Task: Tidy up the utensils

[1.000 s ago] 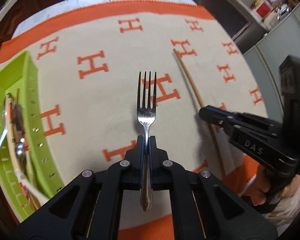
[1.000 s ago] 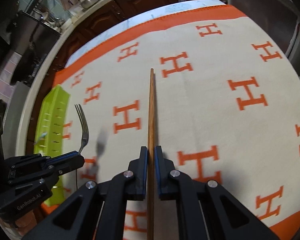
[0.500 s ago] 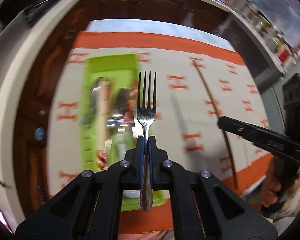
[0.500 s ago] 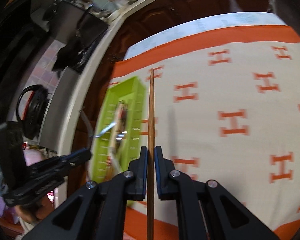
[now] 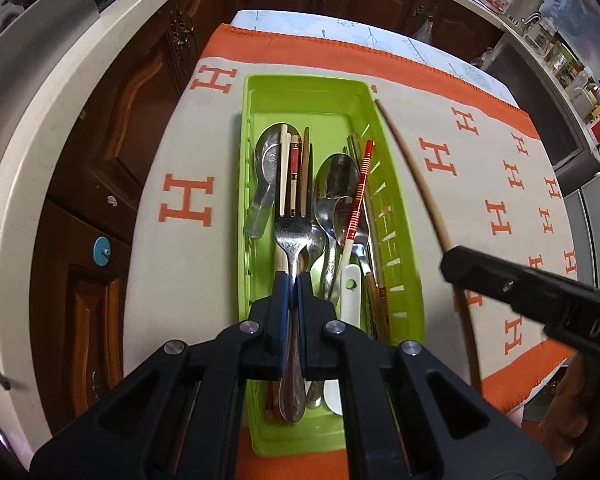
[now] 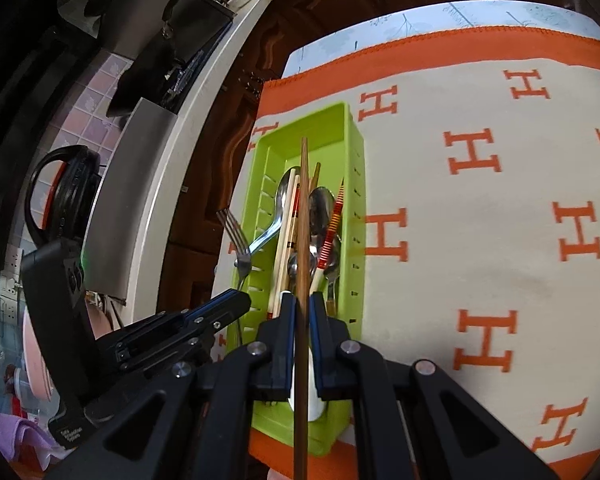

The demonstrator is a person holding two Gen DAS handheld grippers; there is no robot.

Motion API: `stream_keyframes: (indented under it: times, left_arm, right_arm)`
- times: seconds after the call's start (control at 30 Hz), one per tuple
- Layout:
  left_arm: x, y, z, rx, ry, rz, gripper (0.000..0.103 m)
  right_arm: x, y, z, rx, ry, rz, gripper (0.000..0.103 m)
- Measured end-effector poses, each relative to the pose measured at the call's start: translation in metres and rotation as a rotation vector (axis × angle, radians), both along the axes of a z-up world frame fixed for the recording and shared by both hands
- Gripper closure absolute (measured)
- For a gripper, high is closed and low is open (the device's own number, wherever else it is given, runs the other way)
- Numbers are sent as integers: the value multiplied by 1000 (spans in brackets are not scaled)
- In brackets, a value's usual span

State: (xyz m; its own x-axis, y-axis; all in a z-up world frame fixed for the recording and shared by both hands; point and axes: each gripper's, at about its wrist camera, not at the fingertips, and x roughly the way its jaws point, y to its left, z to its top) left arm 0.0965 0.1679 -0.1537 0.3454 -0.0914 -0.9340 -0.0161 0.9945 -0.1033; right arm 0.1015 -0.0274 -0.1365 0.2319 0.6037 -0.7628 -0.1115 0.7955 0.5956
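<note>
Item 1. Left gripper (image 5: pixel 291 280): jaws clenched on the neck of a stainless steel four-tined fork (image 5: pixel 290 236). Tines project forward past the fingertips; the handle runs back between the jaws. The fork hangs over the near half of the tray, apparently clear of its contents.

Item 2. Right gripper (image 6: pixel 300 300): jaws clenched on a long brown wooden chopstick (image 6: pixel 302 240). The tip extends well ahead of the jaws, the butt behind them. In the right wrist view the stick lies lengthwise over the tray; in the left wrist view it appears just beside the tray's right wall. Which is true cannot be told.

Item 3. Lime-green rectangular plastic utensil tray (image 5: pixel 300 80): directly ahead of and beneath both sets of jaws, resting on a cream cloth with orange H motifs and orange border (image 5: pixel 188 204). Contents: steel spoons (image 5: pixel 332 184), pale chopsticks (image 5: pixel 285 168), a red-and-white striped chopstick (image 5: pixel 358 192), a white-handled utensil (image 5: pixel 350 280).

Step in hand (judged): depositing; both utensils carried to the tray, neither released.

Next move (judged): lower each piece until it nears the pile, long axis parallel to the tray walls, then part the jaws; bring the wooden chopstick inside the right wall first.
</note>
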Motion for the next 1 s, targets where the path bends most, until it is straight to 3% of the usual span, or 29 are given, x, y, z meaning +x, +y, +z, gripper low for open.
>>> stream_keyframes:
  times: [0.33, 0.43, 0.5, 0.57, 0.83, 1.0]
  left_arm:
    - [4, 2, -6, -14, 9, -10, 99]
    - [0, 0, -4, -13, 7, -15, 84]
    - [-5, -2, 0, -6, -10, -17, 62]
    - [-10, -4, 5, 0, -33, -20, 53]
    - [-27, -11, 24, 3, -76, -27, 50]
    - [-42, -23, 39, 11, -119, -33, 35]
  right_arm:
    - [2, 14, -13, -68, 29, 7, 95]
    - [-1, 9, -10, -78, 15, 0, 95]
    - [-3, 5, -8, -83, 8, -6, 95]
    - [-6, 3, -5, -88, 4, 4, 95]
    - [-24, -6, 1, -127, -15, 17, 95]
    - [-41, -19, 14, -177, -67, 12, 95]
